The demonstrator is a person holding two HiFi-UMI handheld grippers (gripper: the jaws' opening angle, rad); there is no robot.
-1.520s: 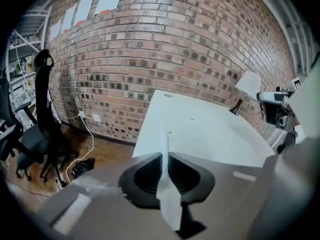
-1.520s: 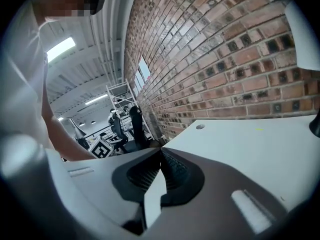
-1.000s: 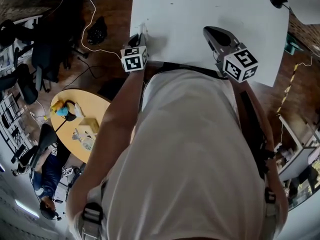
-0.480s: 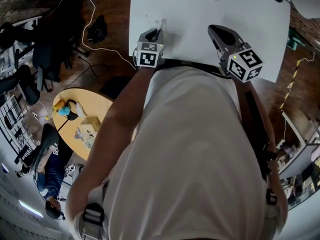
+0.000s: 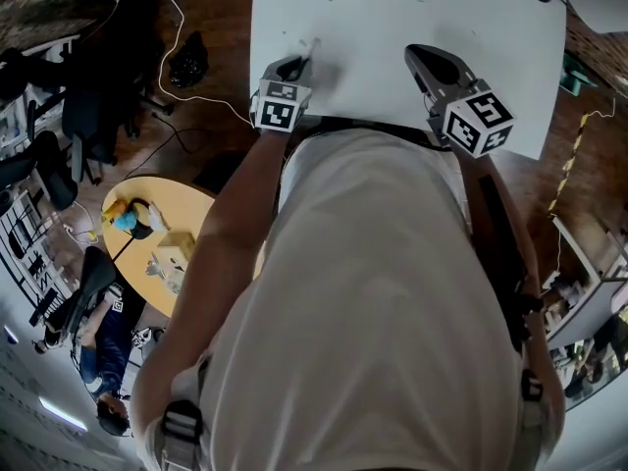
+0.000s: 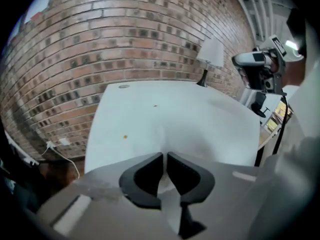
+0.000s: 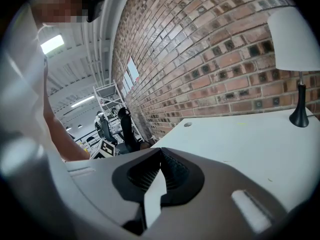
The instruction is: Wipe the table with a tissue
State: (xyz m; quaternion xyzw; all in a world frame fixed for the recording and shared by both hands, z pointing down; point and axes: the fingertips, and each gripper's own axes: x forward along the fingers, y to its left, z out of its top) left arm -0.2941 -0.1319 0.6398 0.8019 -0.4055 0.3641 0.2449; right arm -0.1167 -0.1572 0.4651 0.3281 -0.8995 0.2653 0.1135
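Note:
The white table [image 5: 392,18] fills the top of the head view. My left gripper [image 5: 297,64] points down at its near left part, shut on a thin white tissue [image 5: 313,51] that sticks out ahead of the tips. In the left gripper view the jaws [image 6: 164,155] pinch the tissue [image 6: 163,138], a pale fold lying on the table [image 6: 190,119]. Two small specks [image 6: 125,136] mark the tabletop further out. My right gripper [image 5: 420,57] hovers over the near right part, shut, with nothing between its pads [image 7: 161,153].
A white-shaded lamp [image 7: 299,49] with a black base stands at the table's far right corner, near the brick wall [image 6: 125,39]. A round wooden table [image 5: 162,214] with small items, chairs and cables [image 5: 186,77] are on the floor at left.
My left gripper slid right along the table's near edge with the tissue and rolled a little, then held still. The right gripper stayed put.

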